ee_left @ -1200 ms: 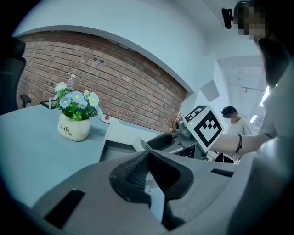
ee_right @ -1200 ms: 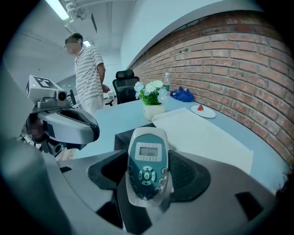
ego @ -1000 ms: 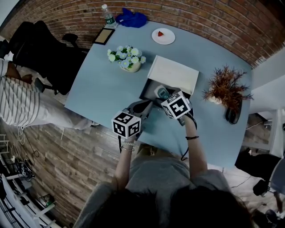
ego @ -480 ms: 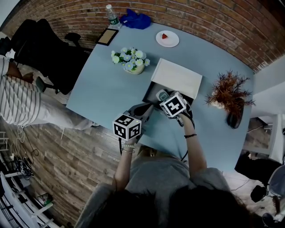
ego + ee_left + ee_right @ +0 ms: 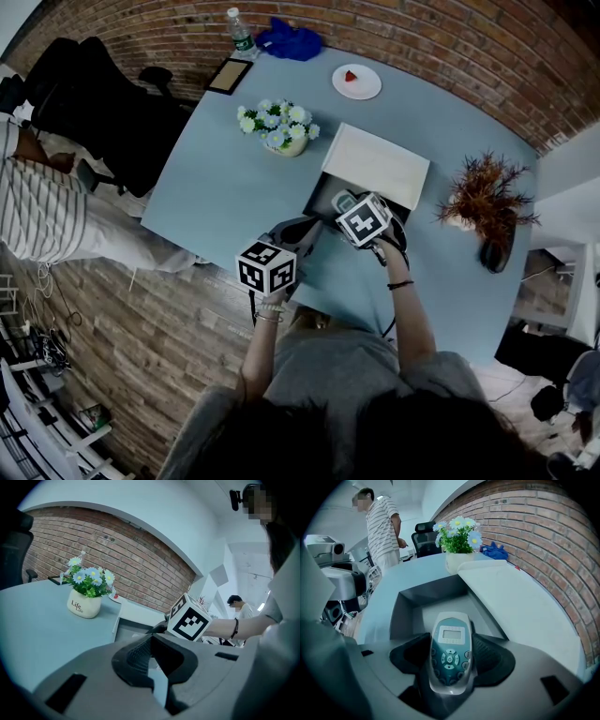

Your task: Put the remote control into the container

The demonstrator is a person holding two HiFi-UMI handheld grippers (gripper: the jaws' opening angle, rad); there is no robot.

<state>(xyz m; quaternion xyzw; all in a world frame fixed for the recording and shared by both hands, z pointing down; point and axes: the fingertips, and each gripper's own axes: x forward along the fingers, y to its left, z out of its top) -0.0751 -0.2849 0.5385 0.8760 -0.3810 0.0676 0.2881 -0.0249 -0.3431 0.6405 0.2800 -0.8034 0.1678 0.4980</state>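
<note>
right gripper view gives me the clearest read: the right gripper (image 5: pixel 451 654) has its fingers clamped on the lower sides of the remote control (image 5: pixel 450 644), button face up and screen end pointing forward. the remote hangs over the near wall of the container (image 5: pixel 401 611), a dark open box on the table (image 5: pixel 234 178), with a white lid (image 5: pixel 511 602) just beside it on the right. the box floor looks bare, so i judge the pickup and carry done and the placing not yet done: what is left is to lower the remote past the rim, set it flat and let go. the left gripper (image 5: pixel 152 651) sits near the container's front corner, its fingers only a narrow slit apart with nothing between them, taking no part in the hold.
</note>
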